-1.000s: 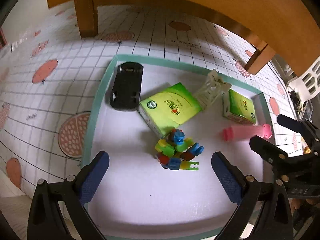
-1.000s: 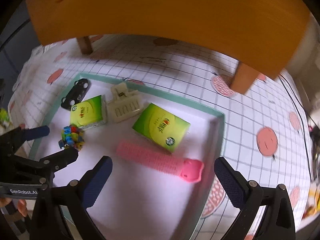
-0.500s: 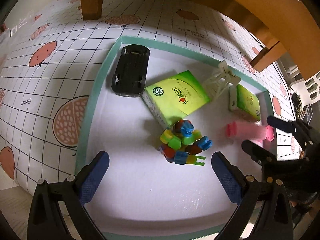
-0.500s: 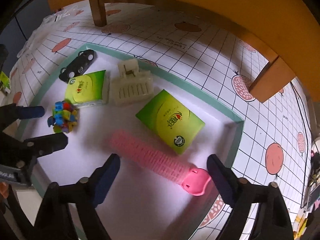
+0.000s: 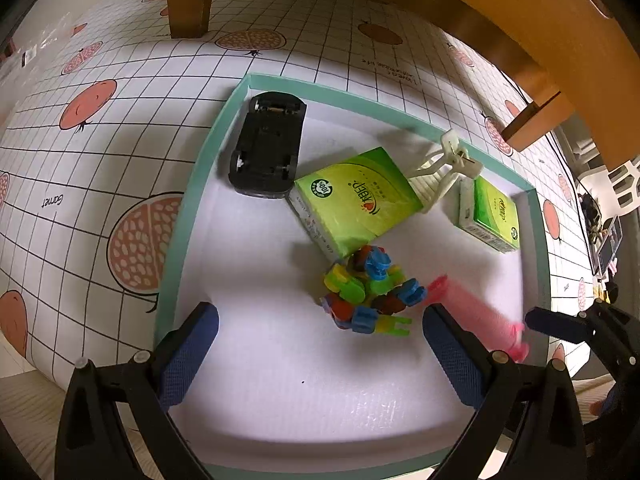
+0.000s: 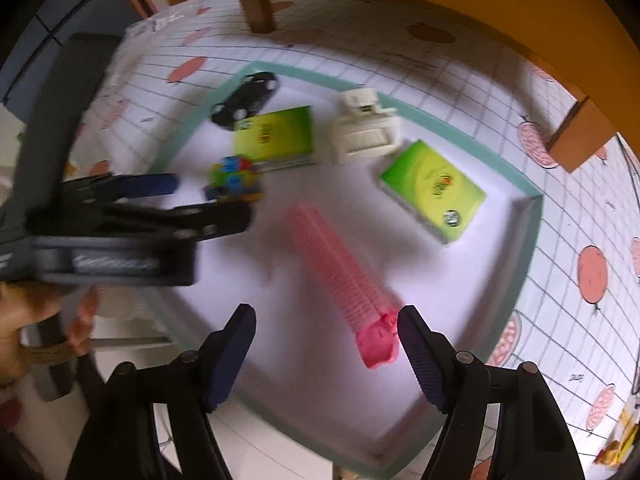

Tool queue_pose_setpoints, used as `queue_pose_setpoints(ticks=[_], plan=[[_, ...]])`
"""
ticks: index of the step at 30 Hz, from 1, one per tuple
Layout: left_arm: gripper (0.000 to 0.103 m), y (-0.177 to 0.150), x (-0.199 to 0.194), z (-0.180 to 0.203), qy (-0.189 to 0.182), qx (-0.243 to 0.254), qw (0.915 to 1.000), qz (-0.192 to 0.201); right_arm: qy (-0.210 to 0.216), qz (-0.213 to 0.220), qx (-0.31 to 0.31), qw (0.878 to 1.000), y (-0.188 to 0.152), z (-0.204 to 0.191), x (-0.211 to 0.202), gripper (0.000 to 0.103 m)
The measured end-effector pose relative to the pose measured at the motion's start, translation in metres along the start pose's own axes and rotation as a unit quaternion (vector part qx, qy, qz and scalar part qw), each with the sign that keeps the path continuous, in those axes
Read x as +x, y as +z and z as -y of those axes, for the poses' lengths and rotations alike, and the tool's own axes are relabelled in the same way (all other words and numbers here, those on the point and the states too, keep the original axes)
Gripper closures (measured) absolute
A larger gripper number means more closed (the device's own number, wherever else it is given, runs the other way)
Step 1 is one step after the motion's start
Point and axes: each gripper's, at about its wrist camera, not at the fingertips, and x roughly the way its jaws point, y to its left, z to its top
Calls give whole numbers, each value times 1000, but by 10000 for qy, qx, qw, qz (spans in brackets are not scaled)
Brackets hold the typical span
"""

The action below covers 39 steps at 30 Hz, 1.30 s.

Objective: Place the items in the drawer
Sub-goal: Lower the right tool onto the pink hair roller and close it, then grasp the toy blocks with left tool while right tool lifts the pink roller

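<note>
Already in drawer: toy car, two green packs, white clip, block cluster, pink comb.
Left gripper: apart, empty, above blocks.
Right gripper: narrowing, empty, comb just beside one pad.
Remaining: nothing visible outside.

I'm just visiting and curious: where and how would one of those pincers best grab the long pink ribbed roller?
Probably across the middle of the long pink ribbed roller, coming from above with a finger on each long side. It lies flat on the white tray floor, narrow and free on both flanks; its ends give little to pinch.
</note>
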Motion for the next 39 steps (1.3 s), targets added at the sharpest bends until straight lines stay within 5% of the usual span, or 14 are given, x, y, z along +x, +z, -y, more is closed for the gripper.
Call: queue_pose_setpoints(ticks=[4,13,20,28,35,39], plan=[[1,0,1,2,19,46,10000,1,-337,30,-66,9994,4,1,7,27],[1,0,3,5,-24,117,9999,15,-365,-173,-231,9989,6,-7,31,32],[1,0,3,5,-65,80,9999,35,-524,-67,667,9964,6,18,31,54],[2,2,2,7,-154,141,9997,110,-285,-76,1483,9885,-2,33,25,61],[13,6,3,15,-249,233,9992,217,-366,-36,1352,9901,-5,23,25,61],[31,7,3,19,-274,322,9988,261,-417,49,1355,9899,-2,23,26,61]])
